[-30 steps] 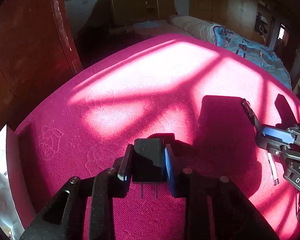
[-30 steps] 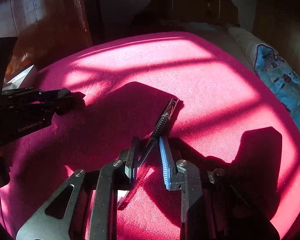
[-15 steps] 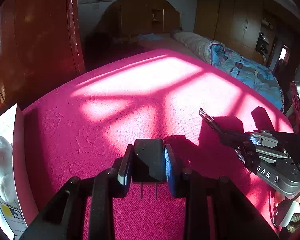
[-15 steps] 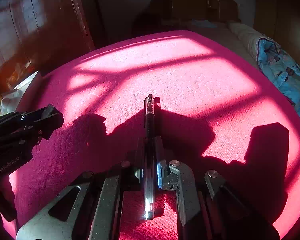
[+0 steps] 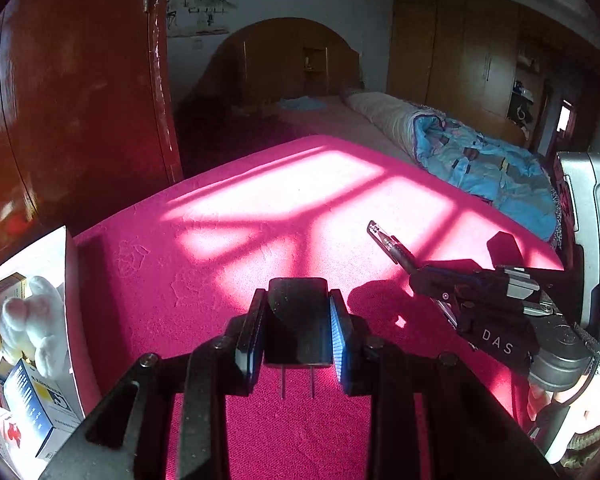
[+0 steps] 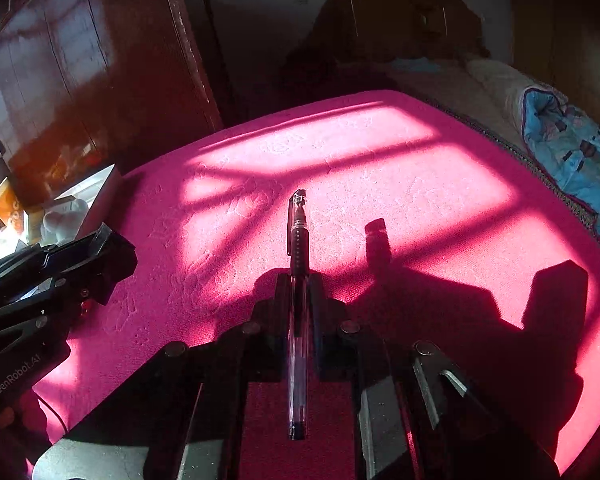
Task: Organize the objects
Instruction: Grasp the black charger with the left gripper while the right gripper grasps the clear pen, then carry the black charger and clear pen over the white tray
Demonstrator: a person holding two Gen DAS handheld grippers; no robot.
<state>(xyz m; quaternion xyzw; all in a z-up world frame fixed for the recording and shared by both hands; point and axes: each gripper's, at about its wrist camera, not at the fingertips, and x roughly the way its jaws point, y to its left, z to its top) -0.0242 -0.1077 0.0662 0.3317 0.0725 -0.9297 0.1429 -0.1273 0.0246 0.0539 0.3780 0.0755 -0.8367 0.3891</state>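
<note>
Both grippers have risen off the pink blanket (image 5: 260, 208) since a second ago: the pen (image 6: 298, 320), then lying slanted on the blanket between spread fingers, is now clamped and lifted, and the box (image 5: 32, 320) at the left has come further into the left view.

Now the right gripper (image 6: 298, 280) is clenched on the pen. Its clear barrel runs straight along the gripper's line, the capped, clipped end sticking out ahead over the blanket and the back end reaching toward the camera. Its shadow falls on the blanket just to the right.

The left gripper (image 5: 298, 328) grasps a black charger (image 5: 298, 320) by its two sides, held above the blanket, with the two metal prongs pointing back toward the camera.

In the left view the right gripper shows at the right with the pen's tip angled up and left. The white box sits at the blanket's left edge, holding cartons and a white plush toy (image 5: 32, 320). A blue quilt (image 5: 492, 168) lies beyond the blanket on the right.
</note>
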